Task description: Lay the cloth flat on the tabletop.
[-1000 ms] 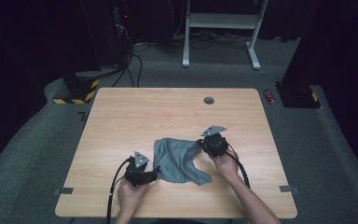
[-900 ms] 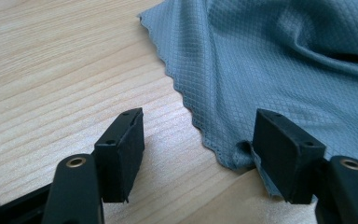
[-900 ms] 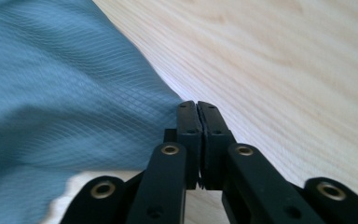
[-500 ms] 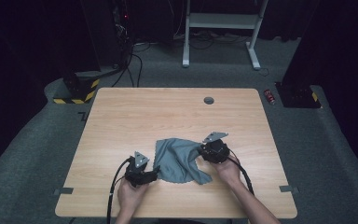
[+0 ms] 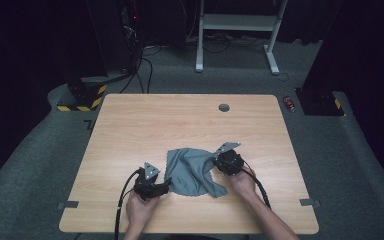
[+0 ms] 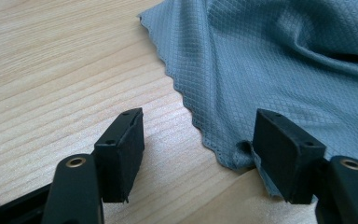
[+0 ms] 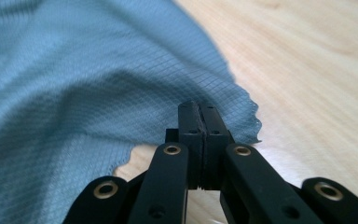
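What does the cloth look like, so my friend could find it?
Look at the wooden table, near the person's edge. Between the two black grippers lies a crumpled grey-blue cloth with a tiny diamond weave and a zigzag edge; it is the one soft thing there.

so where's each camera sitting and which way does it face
High view: above the person's side, looking forward and down on the table; both forearms and hands enter below.
Left gripper view: rides the left tongs, jaws open at the grey cloth edge.
Right gripper view: rides the right tongs, shut on the cloth.
All share the cloth.
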